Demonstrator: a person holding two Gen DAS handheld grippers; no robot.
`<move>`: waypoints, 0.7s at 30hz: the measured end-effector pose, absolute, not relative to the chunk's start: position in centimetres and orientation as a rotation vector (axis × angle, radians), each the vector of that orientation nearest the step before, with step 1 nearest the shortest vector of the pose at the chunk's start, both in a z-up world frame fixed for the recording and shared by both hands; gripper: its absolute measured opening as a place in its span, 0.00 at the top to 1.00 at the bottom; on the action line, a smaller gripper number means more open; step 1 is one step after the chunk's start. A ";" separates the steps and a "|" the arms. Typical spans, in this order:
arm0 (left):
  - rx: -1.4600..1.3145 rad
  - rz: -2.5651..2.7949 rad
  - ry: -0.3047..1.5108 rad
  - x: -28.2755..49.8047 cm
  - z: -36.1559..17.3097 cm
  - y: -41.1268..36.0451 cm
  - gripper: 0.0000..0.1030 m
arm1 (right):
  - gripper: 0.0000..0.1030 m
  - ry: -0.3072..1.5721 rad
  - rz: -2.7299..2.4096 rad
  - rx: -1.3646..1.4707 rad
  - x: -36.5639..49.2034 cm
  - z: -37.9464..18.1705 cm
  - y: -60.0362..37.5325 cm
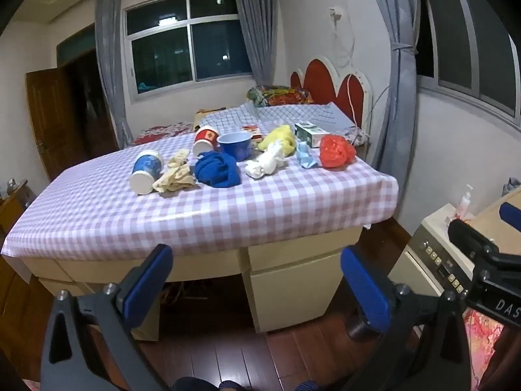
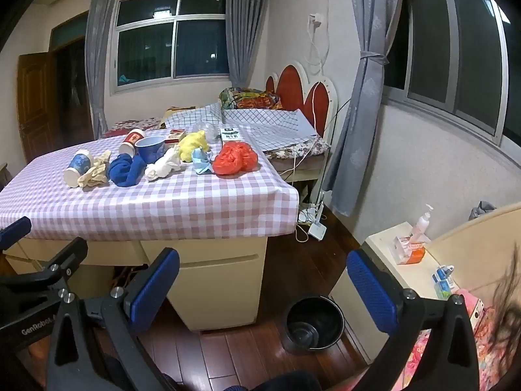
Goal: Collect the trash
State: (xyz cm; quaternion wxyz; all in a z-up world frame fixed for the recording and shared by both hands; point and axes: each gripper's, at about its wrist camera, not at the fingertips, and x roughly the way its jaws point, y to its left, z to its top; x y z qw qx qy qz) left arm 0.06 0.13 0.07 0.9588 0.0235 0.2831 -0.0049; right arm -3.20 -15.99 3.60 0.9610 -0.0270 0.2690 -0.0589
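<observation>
1. The left gripper hangs in front of the desk edge with its blue-padded jaws spread wide and nothing between them.
2. The right gripper is spread just as wide and empty, held to the right of the left one; each shows at the edge of the other's view.
3. Below the right gripper, a black bin stands on the wooden floor beside the desk's cream drawer unit.
4. The trash lies well ahead of both grippers on the pink checked tablecloth, in a loose row.
5. From left: a blue paper cup on its side, a crumpled beige wad touching it, a blue cloth bundle, a white crumpled wad, a light blue scrap and a red plastic bag.
6. Behind them sit a tipped red cup, an upright blue bowl, a yellow wad and a small green-and-white box.
</observation>
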 end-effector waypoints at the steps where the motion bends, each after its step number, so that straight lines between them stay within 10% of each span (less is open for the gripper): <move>1: 0.051 -0.012 0.571 0.1 0.1 0.2 0.00 | 0.00 0.545 -0.118 -0.053 -3.2 3.6 -16.0; 21: 0.053 0.016 0.558 0.1 0.2 0.9 0.00 | 0.00 0.551 -0.112 -0.069 -3.1 3.8 -15.7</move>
